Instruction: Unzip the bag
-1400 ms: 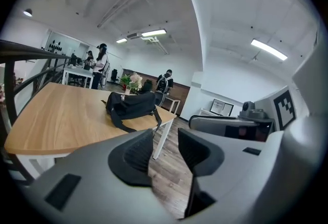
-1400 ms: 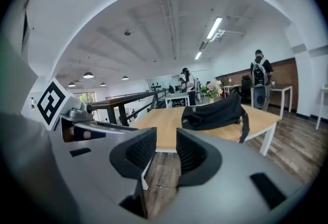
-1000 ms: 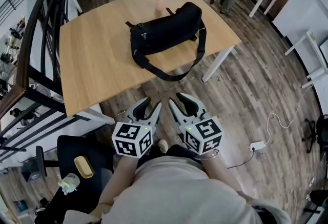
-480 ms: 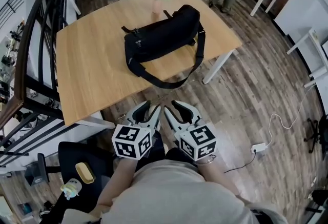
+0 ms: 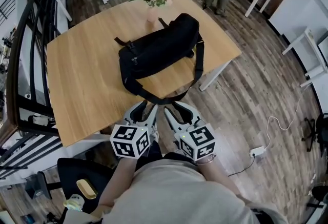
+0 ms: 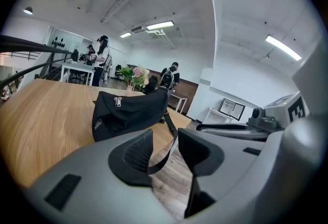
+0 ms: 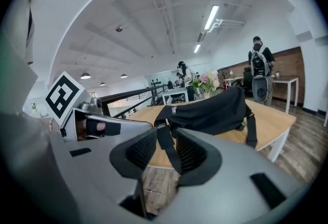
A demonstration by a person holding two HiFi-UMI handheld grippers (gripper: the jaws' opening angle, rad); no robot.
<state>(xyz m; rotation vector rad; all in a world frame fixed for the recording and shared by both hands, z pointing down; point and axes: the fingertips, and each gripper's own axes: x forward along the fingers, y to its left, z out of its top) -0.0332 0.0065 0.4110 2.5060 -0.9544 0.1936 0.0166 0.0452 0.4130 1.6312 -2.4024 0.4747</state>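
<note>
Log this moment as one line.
phase: pre-contact | black fabric shoulder bag: on light wooden table, untouched | left gripper: open, empty | right gripper: open, empty

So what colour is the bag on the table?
The bag is black all over. The head view shows it best.

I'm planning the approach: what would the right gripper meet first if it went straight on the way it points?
Likely the shoulder strap, looped over the table edge ahead of the right gripper; depth unclear.
</note>
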